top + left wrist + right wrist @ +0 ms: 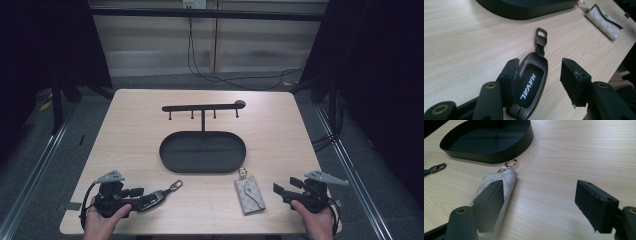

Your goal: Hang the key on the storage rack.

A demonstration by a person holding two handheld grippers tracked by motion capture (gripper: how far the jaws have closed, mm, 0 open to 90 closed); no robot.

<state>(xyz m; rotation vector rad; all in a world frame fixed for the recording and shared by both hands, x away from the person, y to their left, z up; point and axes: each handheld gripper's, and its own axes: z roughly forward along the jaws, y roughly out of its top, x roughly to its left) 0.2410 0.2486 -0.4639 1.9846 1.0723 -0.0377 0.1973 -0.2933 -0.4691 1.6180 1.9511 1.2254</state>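
The left gripper (537,75) stands over a car key fob (531,86) that lies flat on the wooden table (125,130) at the near left corner. Its jaws are apart: one pad rests against the fob's edge, the other stands clear of it, so nothing is clamped. The right gripper (540,203) hovers at the near right with its jaws wide apart and nothing between them; a patterned key pouch (499,187) lies just beside one jaw.

Handling, as judged: the fob looks small, rigid and light, with a smooth grey shell that may slip between flat pads. The safest hold appears to be across its long edges at mid-body, leaving the metal strap loop (541,36) free. The pouch appears soft and would give under pressure; its gold ring (510,163) is too small to grip well.

Legible writing: "HAVAL" in white on the fob's dark face. The pouch bears a repeating monogram, too small to read.

A dark oval tray (167,150) with a hook stand (202,107) sits mid-table, well apart from both.
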